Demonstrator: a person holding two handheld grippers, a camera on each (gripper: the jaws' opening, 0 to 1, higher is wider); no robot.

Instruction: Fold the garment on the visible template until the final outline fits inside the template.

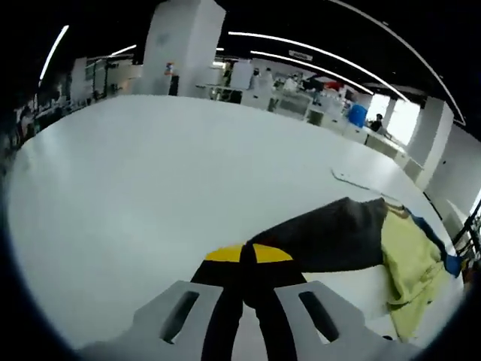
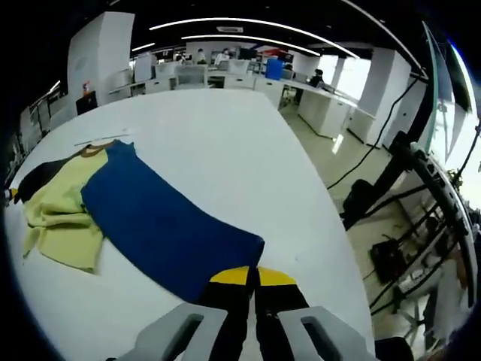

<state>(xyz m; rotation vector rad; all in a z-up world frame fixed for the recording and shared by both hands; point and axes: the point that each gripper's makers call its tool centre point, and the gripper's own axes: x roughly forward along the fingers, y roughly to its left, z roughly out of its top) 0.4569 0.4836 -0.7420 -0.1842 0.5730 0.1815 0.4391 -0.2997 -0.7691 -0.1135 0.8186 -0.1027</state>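
In left gripper view, left claw (image 1: 249, 256) is seen w/ jaws together, clamped on the dark sleeve of the garment (image 1: 342, 233), which is spread over the white surface (image 1: 150, 188); a yellow panel lies to the right of the dark part, w/ a blue edge beyond. A thin white strip (image 1: 357, 180) is laid on the surface behind the garment. In right gripper view, yellow part is at left, blue sleeve stretched toward right claw (image 2: 253, 274), jaws together, clamped on the sleeve end near the surface edge. Desks are seen in the background.
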